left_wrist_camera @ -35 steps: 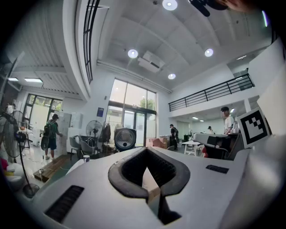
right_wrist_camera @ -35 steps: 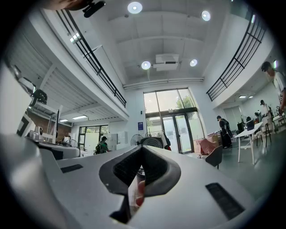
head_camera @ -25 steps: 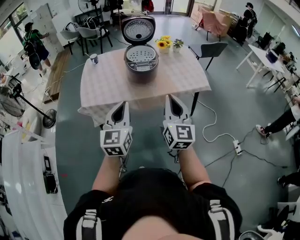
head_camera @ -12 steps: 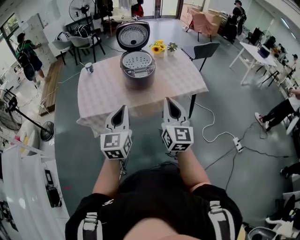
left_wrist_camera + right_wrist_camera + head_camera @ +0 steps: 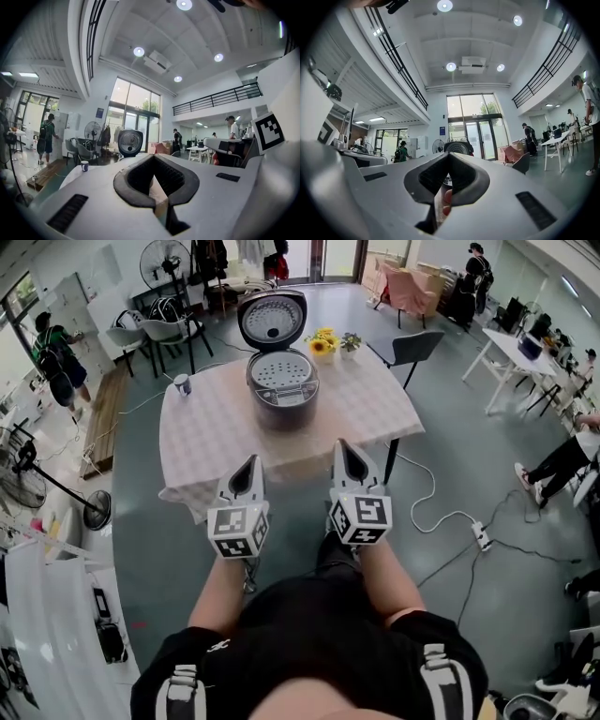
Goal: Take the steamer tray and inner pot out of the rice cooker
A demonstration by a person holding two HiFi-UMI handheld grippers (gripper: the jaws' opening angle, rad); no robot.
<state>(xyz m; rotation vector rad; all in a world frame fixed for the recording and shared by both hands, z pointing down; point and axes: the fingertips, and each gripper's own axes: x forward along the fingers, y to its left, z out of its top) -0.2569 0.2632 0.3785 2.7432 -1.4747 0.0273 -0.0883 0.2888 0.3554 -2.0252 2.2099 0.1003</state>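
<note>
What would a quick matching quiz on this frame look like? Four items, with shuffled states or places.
Items
1. lid
2. steamer tray
3. cup
4. left gripper

States or places
A. shut, nothing between its jaws
B. near the far left corner of the table
C. swung up, open
D. seated in the top of the rice cooker

Pairs: 1-C, 2-D, 3-B, 4-A
</note>
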